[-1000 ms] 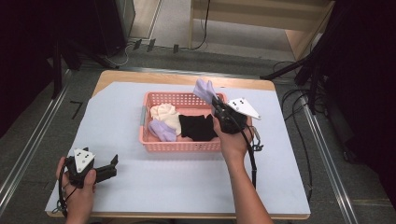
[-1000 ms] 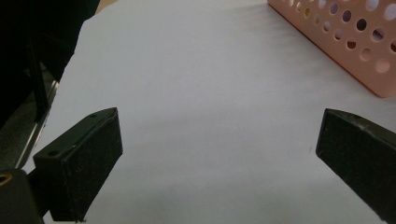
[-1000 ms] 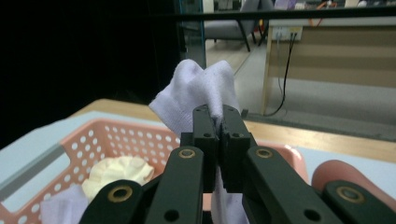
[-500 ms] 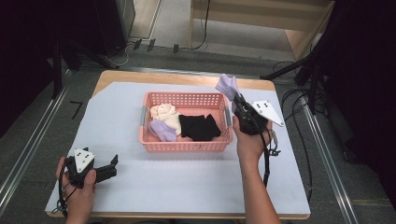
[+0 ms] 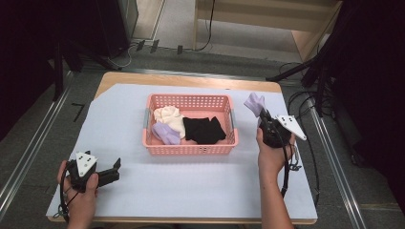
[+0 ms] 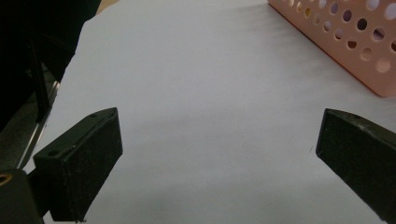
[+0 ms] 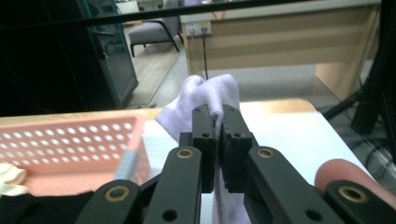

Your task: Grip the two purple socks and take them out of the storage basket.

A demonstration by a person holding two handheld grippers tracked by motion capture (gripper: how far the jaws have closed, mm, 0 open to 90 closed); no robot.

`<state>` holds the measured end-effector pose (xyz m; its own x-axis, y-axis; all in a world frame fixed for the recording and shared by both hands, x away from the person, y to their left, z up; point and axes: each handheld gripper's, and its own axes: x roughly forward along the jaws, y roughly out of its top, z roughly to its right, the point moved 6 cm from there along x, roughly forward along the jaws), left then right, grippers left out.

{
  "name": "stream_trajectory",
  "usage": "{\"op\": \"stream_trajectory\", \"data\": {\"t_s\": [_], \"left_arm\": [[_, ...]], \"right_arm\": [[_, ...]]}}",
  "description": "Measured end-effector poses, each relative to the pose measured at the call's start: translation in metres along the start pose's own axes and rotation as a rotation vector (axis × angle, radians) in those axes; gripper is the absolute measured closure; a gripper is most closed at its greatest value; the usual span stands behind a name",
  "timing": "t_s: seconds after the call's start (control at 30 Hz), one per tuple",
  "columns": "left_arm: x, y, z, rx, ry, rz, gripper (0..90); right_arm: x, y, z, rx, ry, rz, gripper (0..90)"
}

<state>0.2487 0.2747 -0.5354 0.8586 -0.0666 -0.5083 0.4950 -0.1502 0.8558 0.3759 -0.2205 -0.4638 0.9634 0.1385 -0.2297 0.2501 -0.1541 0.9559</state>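
Lavender sock (image 5: pixel 254 103) pinched in my right tongs (image 5: pixel 265 120), just off pink basket's (image 5: pixel 191 148) right end near table's far right; basket holds cream, lilac, black clothes; left tongs (image 5: pixel 113 172) wide, empty

Office-like lab: wooden desk (image 7: pixel 280 42), grey armchair (image 7: pixel 152 33), floor cables (image 5: pixel 305 102).

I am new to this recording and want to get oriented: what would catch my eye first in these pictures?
First, the pink basket in the middle of the table, with a cream cloth, a purple cloth and a black cloth inside. Next, the right gripper, to the right of the basket, shut on a pale purple sock. The left gripper waits open near the table's front left corner.
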Motion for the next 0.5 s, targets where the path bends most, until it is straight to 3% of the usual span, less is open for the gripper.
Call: {"op": "stream_trajectory", "data": {"t_s": [0.07, 0.13, 0.2, 0.27, 0.3, 0.4, 0.5], "left_arm": [[0.000, 0.000, 0.000, 0.001, 0.000, -0.001, 1.3], [0.000, 0.000, 0.000, 0.003, -0.001, -0.001, 1.3], [0.000, 0.000, 0.000, 0.003, -0.001, -0.001, 1.3], [0.000, 0.000, 0.000, 0.004, 0.000, 0.000, 1.3], [0.000, 0.000, 0.000, 0.003, -0.001, -0.001, 1.3], [0.000, 0.000, 0.000, 0.004, -0.002, -0.001, 1.3], [0.000, 0.000, 0.000, 0.003, -0.003, -0.001, 1.3]], "right_arm": [[0.001, -0.006, 0.006, 0.005, -0.020, -0.021, 85.4], [0.002, -0.010, 0.008, 0.004, -0.039, -0.039, 76.9], [0.004, -0.010, 0.003, -0.001, -0.033, -0.039, 65.7], [0.004, -0.008, -0.002, 0.008, -0.023, -0.028, 62.1], [0.003, -0.003, -0.018, -0.015, 0.009, -0.004, 59.5], [0.004, 0.002, -0.041, -0.048, 0.061, -0.017, 57.4], [0.006, 0.004, -0.058, -0.048, 0.107, -0.023, 56.9]]}}
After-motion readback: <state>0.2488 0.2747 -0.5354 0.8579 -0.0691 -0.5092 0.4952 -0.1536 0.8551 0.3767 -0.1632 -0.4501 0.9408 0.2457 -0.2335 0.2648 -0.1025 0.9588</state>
